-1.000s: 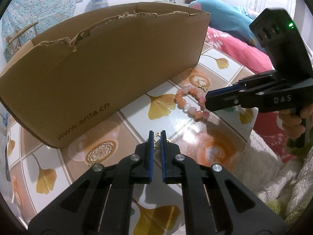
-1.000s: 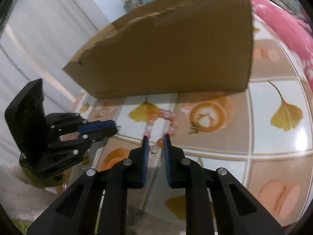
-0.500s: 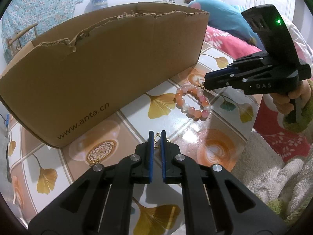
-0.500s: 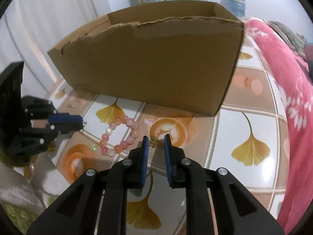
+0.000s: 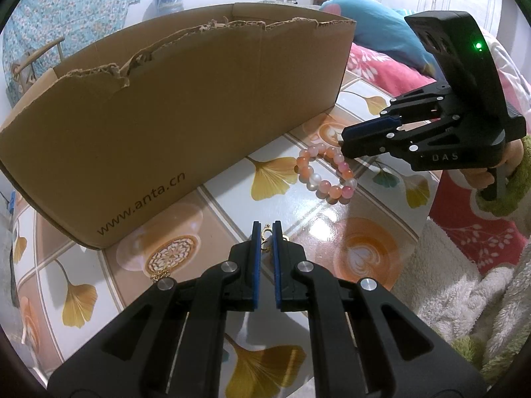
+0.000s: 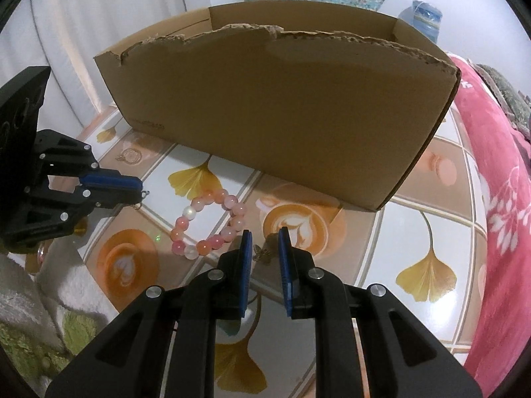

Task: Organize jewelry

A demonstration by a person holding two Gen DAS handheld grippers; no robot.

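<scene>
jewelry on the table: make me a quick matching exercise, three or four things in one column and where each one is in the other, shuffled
Things:
1. bead bracelet
2. gold clasp piece
3. small bronze charm
4. cardboard box

Places:
A. between the fingers of the left gripper
B. standing on the table behind all the jewelry
C. between the fingers of the right gripper
D. lying flat on the table, between the two grippers

Pairs: 1-D, 2-A, 3-C, 4-B
</scene>
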